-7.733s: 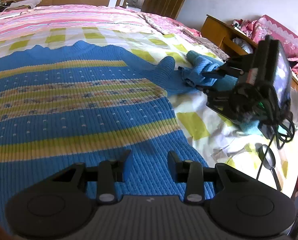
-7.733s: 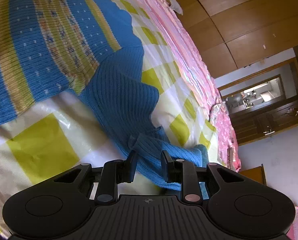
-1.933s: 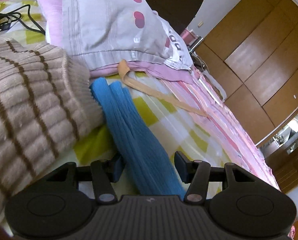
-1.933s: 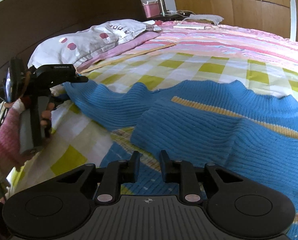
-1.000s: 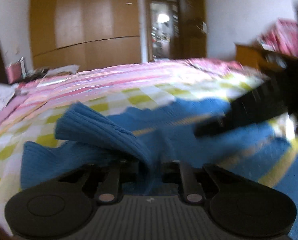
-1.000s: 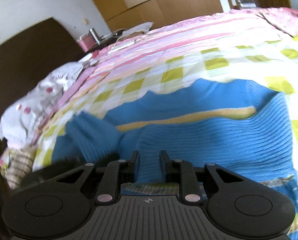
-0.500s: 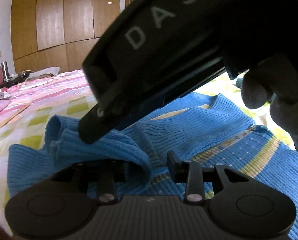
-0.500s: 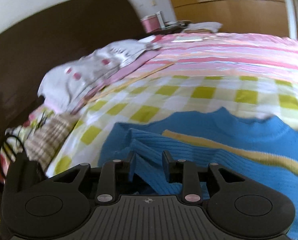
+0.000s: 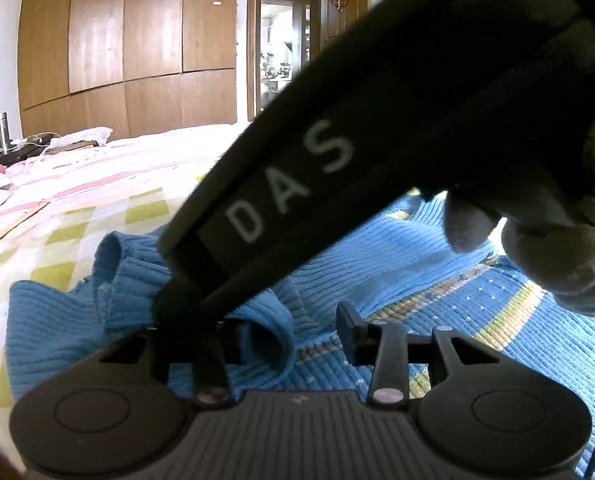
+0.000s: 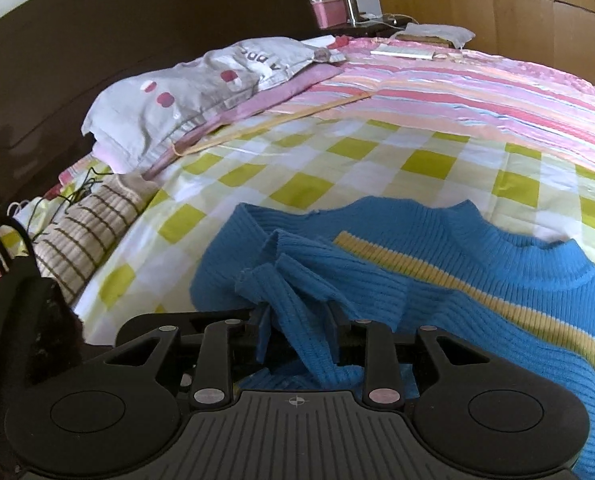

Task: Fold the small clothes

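A blue knit sweater (image 9: 497, 320) (image 10: 477, 300) with yellow stripes lies flat on the checked bedspread (image 10: 337, 168). One sleeve (image 9: 265, 320) (image 10: 297, 292) is folded over onto its body in a loose bunch. My left gripper (image 9: 289, 332) sits low over that fold. Its jaws are opening, with the sleeve lying slack against the left finger and the right fingertip bare. The black body of my right gripper (image 9: 317, 160) crosses the left wrist view, its tip at the same bunch. My right gripper (image 10: 297, 328) has the sleeve bunched between its fingers, and I see no squeeze.
A gloved hand (image 9: 557, 256) holds the right gripper's handle. At the head of the bed are a spotted grey pillow (image 10: 201, 92), a beige brown-striped knit (image 10: 93, 224), black cables (image 10: 69, 196) and the dark headboard (image 10: 97, 40). A wooden wardrobe (image 9: 137, 40) and a doorway (image 9: 281, 40) stand beyond the bed.
The left jaws have widened and the sleeve fold has dropped onto the sweater. The right gripper has swung across to the sleeve, rolling, and now has the bunch between its fingers.
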Motion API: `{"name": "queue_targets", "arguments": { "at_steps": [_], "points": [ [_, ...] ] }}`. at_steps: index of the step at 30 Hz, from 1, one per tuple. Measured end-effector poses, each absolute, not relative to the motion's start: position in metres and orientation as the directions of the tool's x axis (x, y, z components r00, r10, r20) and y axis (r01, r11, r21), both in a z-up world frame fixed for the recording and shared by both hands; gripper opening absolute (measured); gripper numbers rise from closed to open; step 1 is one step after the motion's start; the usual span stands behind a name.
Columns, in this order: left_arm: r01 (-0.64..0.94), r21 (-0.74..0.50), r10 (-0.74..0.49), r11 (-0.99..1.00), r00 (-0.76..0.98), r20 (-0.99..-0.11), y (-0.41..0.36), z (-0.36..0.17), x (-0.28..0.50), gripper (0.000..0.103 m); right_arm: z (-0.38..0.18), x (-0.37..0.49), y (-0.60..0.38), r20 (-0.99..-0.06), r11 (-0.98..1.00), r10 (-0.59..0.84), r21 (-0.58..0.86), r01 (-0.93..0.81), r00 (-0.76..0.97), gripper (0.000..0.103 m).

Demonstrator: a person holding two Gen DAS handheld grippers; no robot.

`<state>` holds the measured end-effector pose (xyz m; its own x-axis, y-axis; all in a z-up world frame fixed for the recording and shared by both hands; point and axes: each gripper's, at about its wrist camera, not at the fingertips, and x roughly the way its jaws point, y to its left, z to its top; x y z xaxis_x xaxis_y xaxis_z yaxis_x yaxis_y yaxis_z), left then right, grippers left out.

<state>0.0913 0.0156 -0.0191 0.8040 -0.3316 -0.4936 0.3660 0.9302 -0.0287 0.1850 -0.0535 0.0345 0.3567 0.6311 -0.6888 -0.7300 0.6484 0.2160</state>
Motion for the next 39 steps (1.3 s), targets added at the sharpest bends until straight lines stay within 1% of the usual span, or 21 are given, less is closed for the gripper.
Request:
{"name": "queue_targets", "arguments": {
  "at_steps": [1, 3, 4, 7, 10, 12, 14, 18, 20, 21, 24, 26, 27, 28, 29, 32, 36, 39],
  "points": [
    [0.37, -0.027, -0.334, 0.929, 0.803, -0.493, 0.02, -0.019, 0.09, 0.045, 0.034, 0.186, -0.053, -0.693, 0.647, 0.629, 0.216, -0.732, 0.352, 0.029],
    [0.374, -0.018, -0.334, 0.927, 0.804, -0.493, 0.022, -0.018, 0.091, 0.046, 0.034, 0.19, -0.052, -0.706, 0.647, 0.624, 0.226, -0.728, 0.335, 0.022],
    [0.374, -0.013, -0.332, 0.927, 0.805, -0.492, 0.021, -0.018, 0.091, 0.046, 0.034, 0.192, -0.052, -0.708, 0.647, 0.626, 0.235, -0.726, 0.328, 0.006],
    [0.377, -0.008, -0.334, 0.926, 0.811, -0.48, 0.021, -0.015, 0.088, 0.047, 0.04, 0.192, -0.059, -0.692, 0.68, 0.621, 0.241, -0.692, 0.369, 0.003],
    [0.375, -0.012, -0.338, 0.927, 0.821, -0.46, 0.023, -0.011, 0.084, 0.051, 0.051, 0.196, -0.085, -0.631, 0.73, 0.638, 0.315, -0.606, 0.441, 0.003],
    [0.377, -0.02, -0.347, 0.926, 0.83, -0.437, 0.025, -0.005, 0.08, 0.056, 0.058, 0.198, -0.112, -0.583, 0.762, 0.638, 0.38, -0.525, 0.503, 0.003],
    [0.386, -0.033, -0.364, 0.922, 0.835, -0.413, 0.027, 0.001, 0.077, 0.058, 0.062, 0.197, -0.143, -0.541, 0.777, 0.629, 0.442, -0.447, 0.558, 0.002],
    [0.402, -0.089, -0.403, 0.911, 0.829, -0.387, 0.029, 0.009, 0.074, 0.064, 0.061, 0.185, -0.196, -0.49, 0.811, 0.562, 0.486, -0.326, 0.667, 0.002],
    [0.409, -0.109, -0.418, 0.906, 0.82, -0.391, 0.029, 0.009, 0.074, 0.067, 0.051, 0.179, -0.222, -0.468, 0.814, 0.522, 0.522, -0.253, 0.713, 0.002],
    [0.41, -0.108, -0.417, 0.906, 0.816, -0.401, 0.028, 0.009, 0.074, 0.067, 0.043, 0.179, -0.233, -0.471, 0.811, 0.51, 0.543, -0.218, 0.72, 0.002],
    [0.399, -0.09, -0.396, 0.913, 0.807, -0.438, 0.028, 0.005, 0.078, 0.067, 0.013, 0.179, -0.249, -0.54, 0.837, 0.449, 0.532, -0.125, 0.712, 0.002],
    [0.385, -0.085, -0.379, 0.919, 0.804, -0.458, 0.025, -0.003, 0.084, 0.068, -0.004, 0.178, -0.254, -0.563, 0.83, 0.444, 0.552, -0.082, 0.697, 0.003],
    [0.38, -0.089, -0.375, 0.921, 0.801, -0.466, 0.025, -0.005, 0.087, 0.067, -0.008, 0.177, -0.255, -0.565, 0.828, 0.438, 0.556, -0.07, 0.699, 0.004],
    [0.372, -0.097, -0.372, 0.923, 0.798, -0.475, 0.027, -0.006, 0.089, 0.067, -0.012, 0.176, -0.257, -0.562, 0.825, 0.431, 0.562, -0.057, 0.706, 0.009],
    [0.367, -0.106, -0.371, 0.924, 0.795, -0.479, 0.029, -0.009, 0.091, 0.067, -0.014, 0.177, -0.258, -0.559, 0.819, 0.431, 0.572, -0.046, 0.708, 0.01],
    [0.351, -0.119, -0.363, 0.929, 0.798, -0.482, 0.035, -0.014, 0.096, 0.067, -0.015, 0.181, -0.262, -0.542, 0.789, 0.453, 0.614, -0.034, 0.707, 0.011],
    [0.333, -0.142, -0.359, 0.932, 0.808, -0.467, 0.044, -0.009, 0.094, 0.067, -0.014, 0.183, -0.263, -0.547, 0.796, 0.446, 0.604, -0.034, 0.708, 0.013],
    [0.308, -0.168, -0.351, 0.936, 0.82, -0.453, 0.053, -0.005, 0.096, 0.068, -0.016, 0.185, -0.264, -0.545, 0.772, 0.472, 0.635, -0.026, 0.692, 0.013]
  ]
}}
